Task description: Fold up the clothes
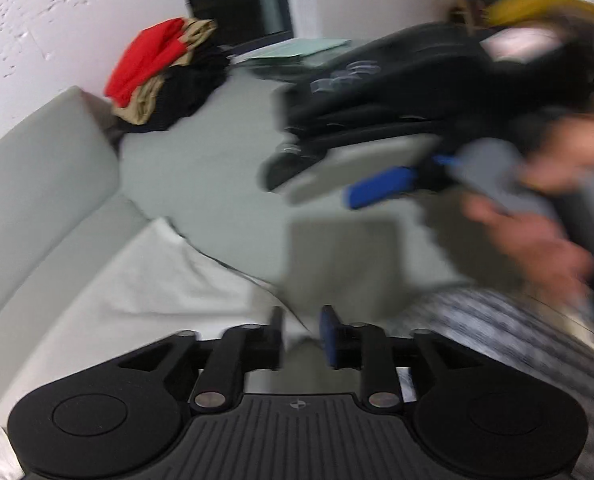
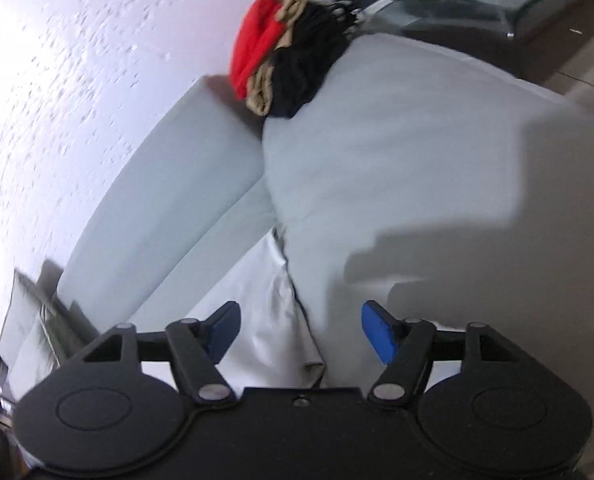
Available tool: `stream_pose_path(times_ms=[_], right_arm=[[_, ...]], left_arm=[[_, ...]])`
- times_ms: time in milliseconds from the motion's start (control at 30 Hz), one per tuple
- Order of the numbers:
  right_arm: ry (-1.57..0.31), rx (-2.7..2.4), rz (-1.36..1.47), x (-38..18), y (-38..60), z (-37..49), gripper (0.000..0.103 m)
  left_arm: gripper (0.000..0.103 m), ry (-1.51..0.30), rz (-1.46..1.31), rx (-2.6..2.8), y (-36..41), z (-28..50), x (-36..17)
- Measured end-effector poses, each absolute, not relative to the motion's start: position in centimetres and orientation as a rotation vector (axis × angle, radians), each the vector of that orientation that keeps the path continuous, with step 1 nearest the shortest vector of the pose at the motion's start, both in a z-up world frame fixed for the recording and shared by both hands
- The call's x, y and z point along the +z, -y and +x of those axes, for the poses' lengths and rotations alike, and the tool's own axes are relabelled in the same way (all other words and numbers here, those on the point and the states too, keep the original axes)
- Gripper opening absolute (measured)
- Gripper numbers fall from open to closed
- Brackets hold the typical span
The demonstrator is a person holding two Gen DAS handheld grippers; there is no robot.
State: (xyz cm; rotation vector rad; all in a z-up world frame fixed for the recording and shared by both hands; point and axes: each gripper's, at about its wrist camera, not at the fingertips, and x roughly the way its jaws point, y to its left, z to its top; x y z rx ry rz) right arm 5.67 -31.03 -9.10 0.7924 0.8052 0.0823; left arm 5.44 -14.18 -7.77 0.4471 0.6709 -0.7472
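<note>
A pile of red, tan and black clothes (image 1: 165, 72) (image 2: 285, 48) sits at the far end of a grey sofa (image 1: 201, 168) (image 2: 397, 152). A white cloth (image 1: 157, 280) (image 2: 265, 320) lies spread on the seat under both grippers. My left gripper (image 1: 301, 334) hovers over its dark-seamed edge, fingers a narrow gap apart with nothing clearly pinched. My right gripper (image 2: 300, 332) is wide open and empty above the white cloth. In the left wrist view the right gripper is a blurred black shape with a blue pad (image 1: 381, 186), held by a hand (image 1: 537, 240).
A black-and-white striped cloth (image 1: 497, 328) lies at the lower right. The sofa back cushion (image 1: 37, 184) (image 2: 169, 200) runs along a white textured wall (image 2: 57, 100). A dark glass-topped table (image 2: 497, 8) stands beyond the sofa's far end.
</note>
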Motion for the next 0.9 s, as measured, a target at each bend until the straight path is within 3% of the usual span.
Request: stream_pose_path(times_ms=[200,267,433,500,567,600,633,767,900], right_arm=[[-0.915,0.083,0.862,-11.2,31.2,6.6,0.068],[-0.933,0.076,0.880,-11.8,30.9,7.0,0.067],[-0.888,0.023,0.898,-13.2,28.7,8.4,0.064],[-0.869,0.002,0.904,-13.7,27.9,8.9,0.050],[-0.847,-0.016,0.967,-15.0,28.0,9.4,0.026],[-0.829,-0.020,1.035,-15.8,28.4,9.7,0.021],[-0.806,-0.023,1.119,-16.6,29.1,10.0,0.006],[-0.663,-0.102,1.036,-14.9,29.8,8.7,0.004],[-0.736,-0.158,0.967,-14.6,29.5,8.9,0.003]], left_arm=[[0.037,-0.709,0.190,-0.477,4.8,7.4,-7.0],[0.023,-0.748,0.075,-0.338,1.1,9.4,-7.9],[0.015,-0.784,0.014,-0.194,-3.1,12.5,-10.7],[0.010,-0.799,0.038,-0.191,-3.5,12.9,-11.9],[0.007,-0.819,0.054,-0.200,-4.1,13.2,-12.6],[0.007,-0.823,0.060,-0.207,-4.3,12.8,-12.8],[0.007,-0.824,0.069,-0.212,-4.4,12.3,-13.0],[0.007,-0.813,0.094,-0.234,-4.7,11.1,-13.2],[0.008,-0.792,0.124,-0.219,-4.4,10.5,-13.0]])
